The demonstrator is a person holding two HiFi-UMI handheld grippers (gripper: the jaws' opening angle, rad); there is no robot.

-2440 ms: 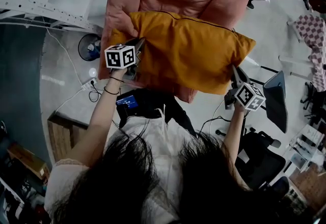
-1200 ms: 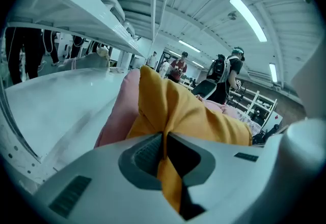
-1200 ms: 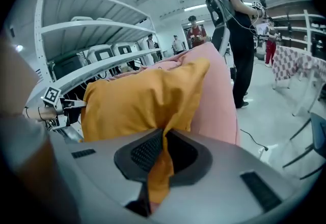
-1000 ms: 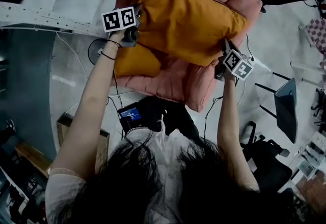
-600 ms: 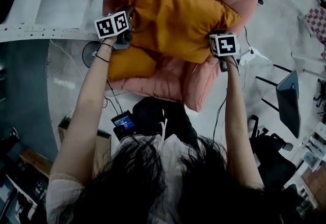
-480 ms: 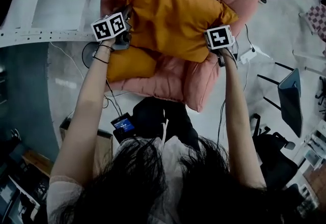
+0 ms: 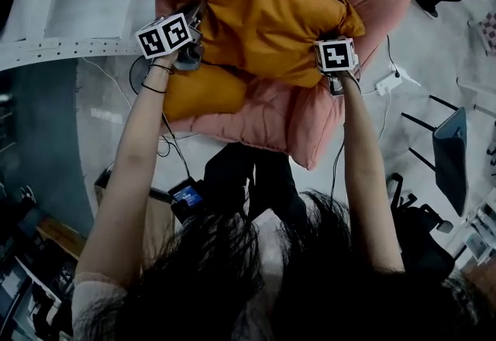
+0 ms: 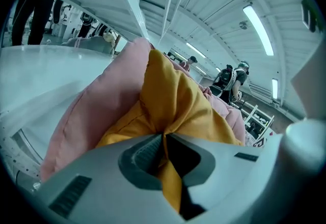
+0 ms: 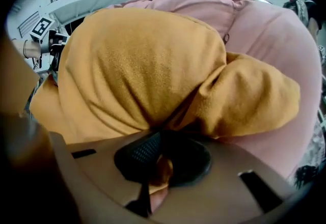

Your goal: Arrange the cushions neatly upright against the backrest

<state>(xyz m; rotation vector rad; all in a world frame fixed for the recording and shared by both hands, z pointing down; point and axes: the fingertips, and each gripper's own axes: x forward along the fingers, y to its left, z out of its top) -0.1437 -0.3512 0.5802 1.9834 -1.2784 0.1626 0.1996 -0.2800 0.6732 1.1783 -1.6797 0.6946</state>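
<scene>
Cushions: we count two; small cushion [image 7: 203, 91], perhaps tucked underneath, plain only in head view.
Grippers: two; left gripper [image 8: 164, 139] and right gripper [image 9: 160, 149] each clamp the big cushion [image 7: 263, 18].

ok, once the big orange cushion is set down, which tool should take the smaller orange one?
Left, probably. The left tool, shut on a corner of the big cushion, sits just beside the smaller cushion. The right tool grips the opposite corner, across the pink armchair.
</scene>
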